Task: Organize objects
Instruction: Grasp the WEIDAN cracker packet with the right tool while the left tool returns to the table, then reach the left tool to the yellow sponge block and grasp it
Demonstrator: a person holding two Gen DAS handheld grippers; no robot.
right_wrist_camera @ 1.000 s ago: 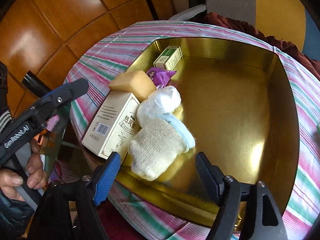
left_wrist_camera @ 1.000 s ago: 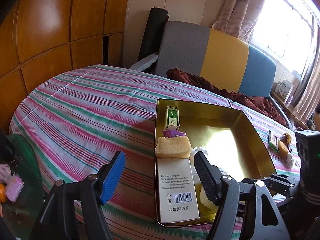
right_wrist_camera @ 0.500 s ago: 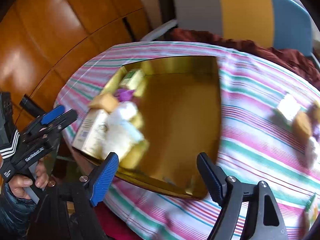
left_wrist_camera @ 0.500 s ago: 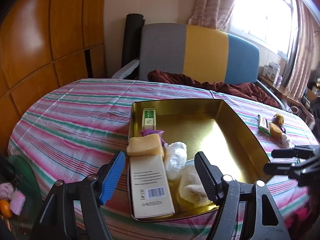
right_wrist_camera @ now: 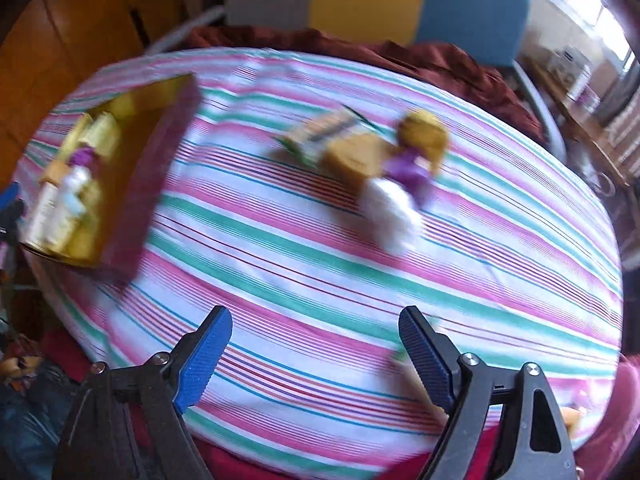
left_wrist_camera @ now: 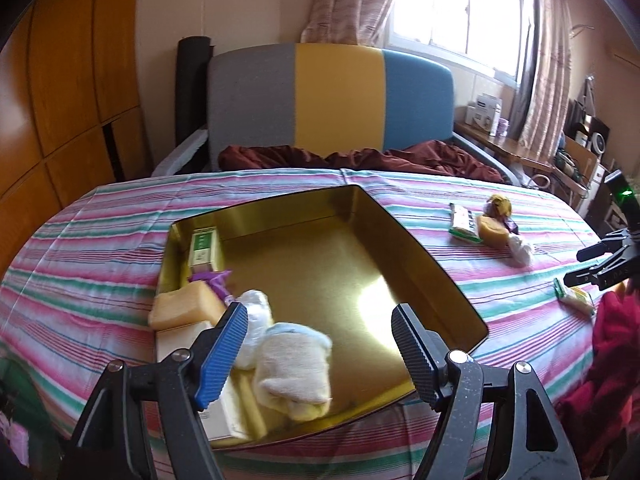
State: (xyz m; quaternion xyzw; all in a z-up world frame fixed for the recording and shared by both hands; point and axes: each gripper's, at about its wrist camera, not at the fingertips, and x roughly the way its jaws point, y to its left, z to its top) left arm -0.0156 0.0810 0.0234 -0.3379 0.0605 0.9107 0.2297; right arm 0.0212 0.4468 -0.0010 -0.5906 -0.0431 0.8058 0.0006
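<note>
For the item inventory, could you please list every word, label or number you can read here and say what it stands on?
No text can be read in either view.
Green-and-white small box in the gold tray: print too small.
White carton by the left gripper: print hidden.
Green packet on the striped cloth: too small.
Right gripper's view: blurred.

The gold tray (left_wrist_camera: 432,272) is full along its left side: a green box (left_wrist_camera: 203,249), a yellow sponge (left_wrist_camera: 186,310) and a rolled sock (left_wrist_camera: 294,368) sit there. Its middle and right side are bare. On the striped surface (right_wrist_camera: 320,280), the near part is open; a small pile of things (right_wrist_camera: 376,160) blocks the far part.
</note>
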